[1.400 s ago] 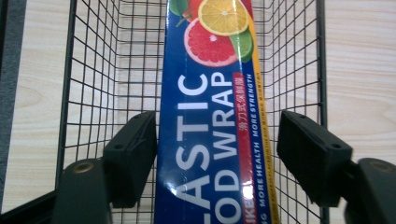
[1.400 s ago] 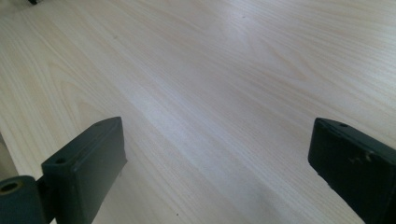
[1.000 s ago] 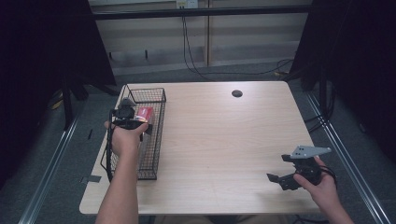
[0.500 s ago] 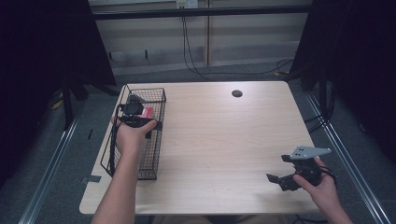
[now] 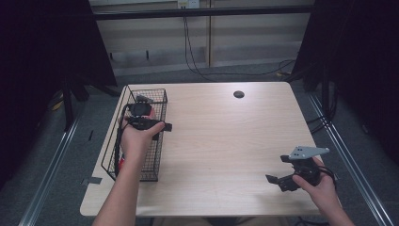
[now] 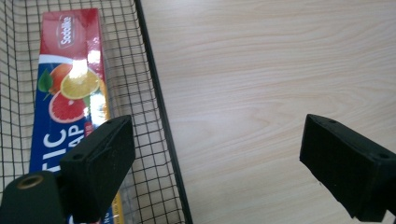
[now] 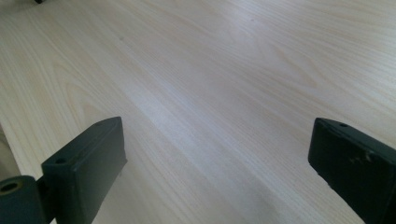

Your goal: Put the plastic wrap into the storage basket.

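Lying flat on the bottom of the black wire basket (image 6: pixel 154 107) is a long red and blue box of plastic wrap (image 6: pixel 70 93), printed with citrus slices. The basket is set along the left edge of the wooden counter (image 5: pixel 226 141), its long side running from the far left corner toward the near edge.

Held above the basket's right wall is the left gripper (image 5: pixel 143 123), seen from the high view with a hand wrapped around its body. Its jaws have just been opening and are spread wide, with nothing between them. In the left gripper view 1 pad is seen over the basket and the box, the other over bare counter, so the basket's rim is straddled without being touched. The box is released and rests apart from both pads.

Near the right end of the near edge, the right gripper (image 5: pixel 287 181) is held low over the counter. Its 2 jaws are parted wide in the right gripper view, and only bare wood grain is seen between them. The 2 grippers are kept well apart.
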